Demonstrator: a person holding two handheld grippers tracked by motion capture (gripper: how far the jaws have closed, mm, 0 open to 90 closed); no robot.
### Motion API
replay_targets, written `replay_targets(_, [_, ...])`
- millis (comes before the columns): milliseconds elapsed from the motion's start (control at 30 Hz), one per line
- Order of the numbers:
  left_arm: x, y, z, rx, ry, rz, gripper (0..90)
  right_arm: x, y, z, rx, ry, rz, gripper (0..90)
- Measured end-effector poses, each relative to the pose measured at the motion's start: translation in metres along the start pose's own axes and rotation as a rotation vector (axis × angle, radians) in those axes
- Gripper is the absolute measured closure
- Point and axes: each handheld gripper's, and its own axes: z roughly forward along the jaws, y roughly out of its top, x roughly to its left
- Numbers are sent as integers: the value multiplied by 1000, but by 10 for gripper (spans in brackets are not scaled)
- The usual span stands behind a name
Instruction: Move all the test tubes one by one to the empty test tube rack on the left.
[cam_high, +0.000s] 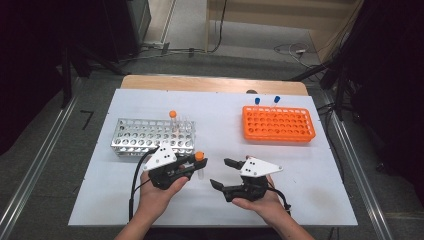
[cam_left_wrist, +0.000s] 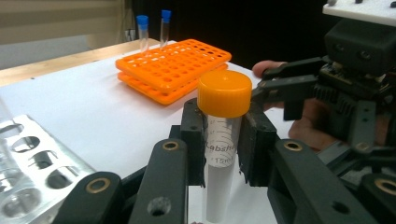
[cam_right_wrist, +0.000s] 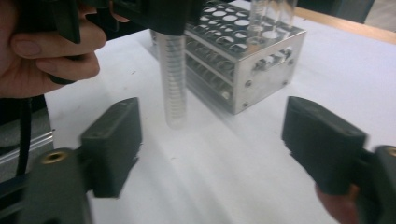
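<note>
Metal rack left, plastic rack right, on table.

Bright, even overhead light on the table; dark surroundings.
The white tabletop sheet shows only soft, faint shadows. In the right gripper view the two black jaws and the shiny perforated metal rack smear with motion blur; the left gripper view's near edges are soft.

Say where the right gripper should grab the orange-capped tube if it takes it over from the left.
Probably the bare lower shaft. The left gripper is shut on the orange-capped tube just under its cap, upright, with the clear body hanging free below. The right gripper stands open beside it; come in level from the side, jaws straddling the shaft below the left jaws.
</note>
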Motion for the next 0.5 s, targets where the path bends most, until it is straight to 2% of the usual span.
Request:
replay_targets(100, [5,2,-4,-4,17,1,749,-4,-4,-7,-9,-33,-8,74])
replay_targets(167, [8,3,-8,-7,30,-4,748,-8,-6,-12,-16,-51,7,47])
replay_targets(500, [25,9,-23,-30,99,-27,749,-29,-15,-38,-48,-114,48,3])
